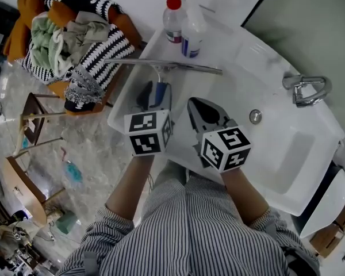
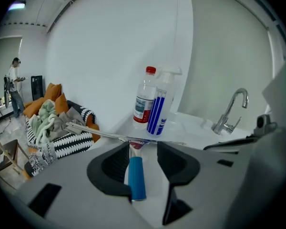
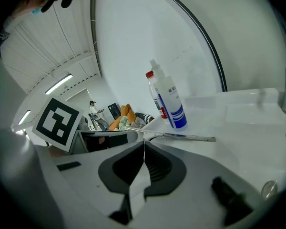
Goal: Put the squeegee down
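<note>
Currently the squeegee (image 1: 161, 66) lies flat on the left end of the washbasin counter (image 1: 233, 59). Its blade runs along the counter just short of the red-capped bottle (image 1: 172, 17) and the spray bottle (image 1: 192, 34) at the far edge. Its blue handle points back toward the near edge. This lie keeps the blade fully supported and clear of the basin (image 1: 302, 151) to the right.

The left gripper (image 1: 155, 92) is positioned over the handle. In the left gripper view its jaws stand wide, one on each side of the handle (image 2: 136, 175), with a visible gap on both sides. The pads do not press, so the counter carries the tool, not the gripper.

The right gripper (image 1: 198, 109) sits just beside the left one, nearer the basin. Its jaws are fully together with nothing between them (image 3: 143, 149). It plays no part in the grip.

Judgement: the placement appears complete. The remaining step is to draw the open left jaws straight back along the handle, so that neither pad drags it sideways.
</note>
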{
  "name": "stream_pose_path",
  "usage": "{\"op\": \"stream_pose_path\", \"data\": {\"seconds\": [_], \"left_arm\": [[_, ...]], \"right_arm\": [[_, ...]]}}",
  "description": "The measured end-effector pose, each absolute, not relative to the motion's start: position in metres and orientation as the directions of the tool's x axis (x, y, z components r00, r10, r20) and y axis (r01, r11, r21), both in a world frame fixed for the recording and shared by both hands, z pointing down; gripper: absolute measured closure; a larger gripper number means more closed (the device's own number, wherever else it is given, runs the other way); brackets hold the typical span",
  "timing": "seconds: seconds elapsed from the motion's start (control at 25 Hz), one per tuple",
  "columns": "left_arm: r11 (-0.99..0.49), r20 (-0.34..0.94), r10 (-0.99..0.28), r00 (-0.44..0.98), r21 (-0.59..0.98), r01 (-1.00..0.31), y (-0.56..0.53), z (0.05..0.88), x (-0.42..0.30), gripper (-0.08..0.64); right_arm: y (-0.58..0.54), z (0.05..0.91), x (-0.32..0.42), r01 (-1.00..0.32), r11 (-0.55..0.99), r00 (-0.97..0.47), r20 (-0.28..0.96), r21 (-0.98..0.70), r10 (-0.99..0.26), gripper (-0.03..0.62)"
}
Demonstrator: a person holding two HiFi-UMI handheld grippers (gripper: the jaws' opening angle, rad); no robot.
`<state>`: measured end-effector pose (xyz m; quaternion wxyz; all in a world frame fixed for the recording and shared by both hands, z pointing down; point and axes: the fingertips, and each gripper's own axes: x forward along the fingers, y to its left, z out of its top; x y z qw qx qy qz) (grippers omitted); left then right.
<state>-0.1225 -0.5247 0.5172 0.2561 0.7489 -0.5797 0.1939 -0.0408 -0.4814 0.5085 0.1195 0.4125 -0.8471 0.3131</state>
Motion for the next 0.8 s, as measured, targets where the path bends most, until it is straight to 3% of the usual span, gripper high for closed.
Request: {"op": "stream_pose_path", "data": {"seconds": [0.36, 0.8], "left_arm": [[-0.274, 0.522, -0.790, 0.323, 0.170, -0.946, -0.500, 0.478, -0.117, 0.377], [-0.297, 0.442, -0.815, 0.374, 0.235, -0.926, -0.486, 0.441, -0.119, 0.468]], "right_arm": [[-0.468, 0.466, -0.043, -0.774, 0.505, -0.632, 0.412, -0.382, -0.657, 0.575], [-0.459, 0.429, -0.045, -0.772, 0.549, -0.635, 0.374, -0.320, -0.676, 0.575]]}}
